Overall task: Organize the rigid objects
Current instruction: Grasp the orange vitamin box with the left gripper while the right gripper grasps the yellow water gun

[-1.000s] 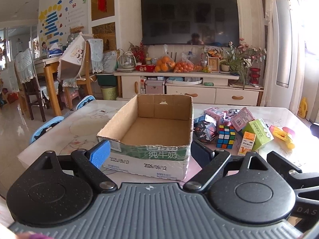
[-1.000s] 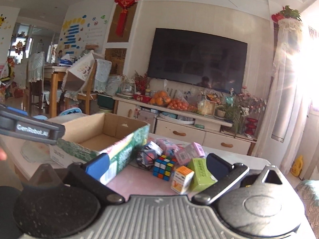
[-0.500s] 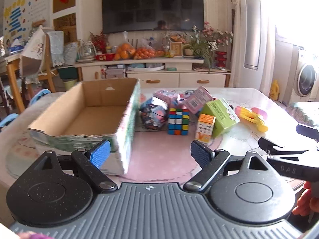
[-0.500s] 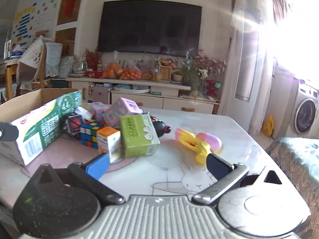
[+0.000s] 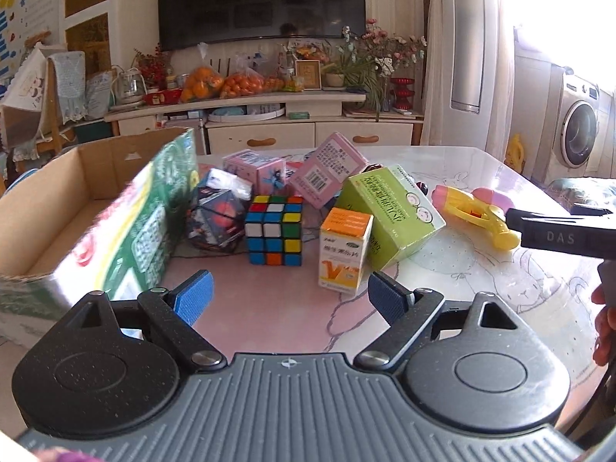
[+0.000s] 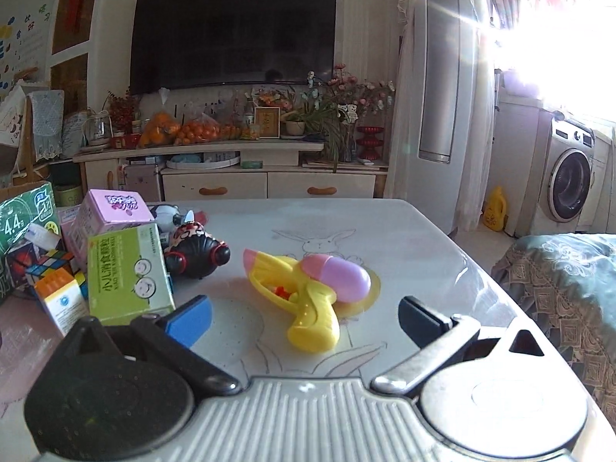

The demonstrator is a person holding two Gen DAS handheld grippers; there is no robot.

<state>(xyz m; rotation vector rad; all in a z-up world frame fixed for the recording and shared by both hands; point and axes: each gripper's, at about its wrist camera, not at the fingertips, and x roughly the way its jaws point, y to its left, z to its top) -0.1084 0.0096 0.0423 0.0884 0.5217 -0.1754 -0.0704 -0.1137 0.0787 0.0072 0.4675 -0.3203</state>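
An open cardboard box (image 5: pixel 77 208) lies on the table's left. Beside it cluster a Rubik's cube (image 5: pixel 274 229), an orange-and-white carton (image 5: pixel 343 256), a green carton (image 5: pixel 392 217), two pink boxes (image 5: pixel 327 175) and a dark faceted puzzle (image 5: pixel 217 217). A yellow toy water gun (image 6: pixel 304 296) with a pink tank lies right of the pile. My left gripper (image 5: pixel 290 296) hovers open just short of the cube and the orange carton. My right gripper (image 6: pixel 304 317) is open, and the gun's handle sits between its fingers. A black-and-red toy (image 6: pixel 198 252) rests behind the green carton (image 6: pixel 129 269).
The table edge (image 6: pixel 481 269) curves away on the right, with a patterned sofa (image 6: pixel 569 285) beyond it. A TV cabinet (image 6: pixel 231 177) with fruit and flowers stands behind the table. The right gripper's arm (image 5: pixel 558 235) and a hand show at the left wrist view's right edge.
Both grippers have swung right, away from the cardboard box. The left one now faces the cube and cartons; the right one has closed in on the toy water gun. Both stayed open.
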